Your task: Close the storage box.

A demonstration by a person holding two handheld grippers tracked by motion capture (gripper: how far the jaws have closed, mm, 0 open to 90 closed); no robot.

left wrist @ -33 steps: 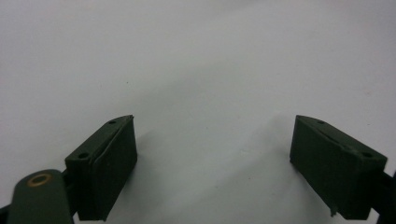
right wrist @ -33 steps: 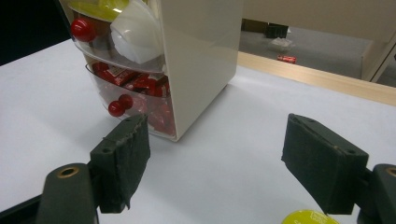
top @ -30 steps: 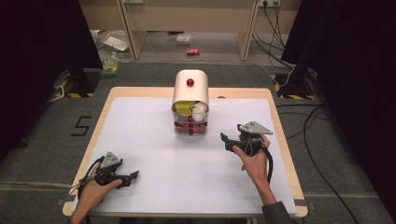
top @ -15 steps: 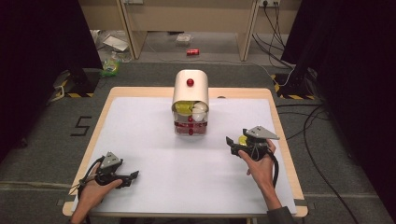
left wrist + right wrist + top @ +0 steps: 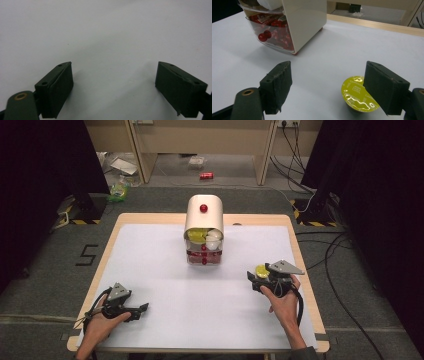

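in the high view, the left gripper (image 5: 136,310) is held low over the near left part of the white table (image 5: 165,270), and the right gripper (image 5: 256,278) is held at the near right, just beside a yellow capsule (image 5: 261,270). a cream dispenser (image 5: 204,227) with a red knob is seen at the far middle. in the left gripper view, the jaws are spread wide over bare white surface, with nothing between them. in the right gripper view, the jaws are also spread wide; the yellow capsule (image 5: 358,93) is set on the table, partly covered by the right-hand jaw, and no pad is seen pressing on it. the cream dispenser (image 5: 302,20) is seen at the far left.
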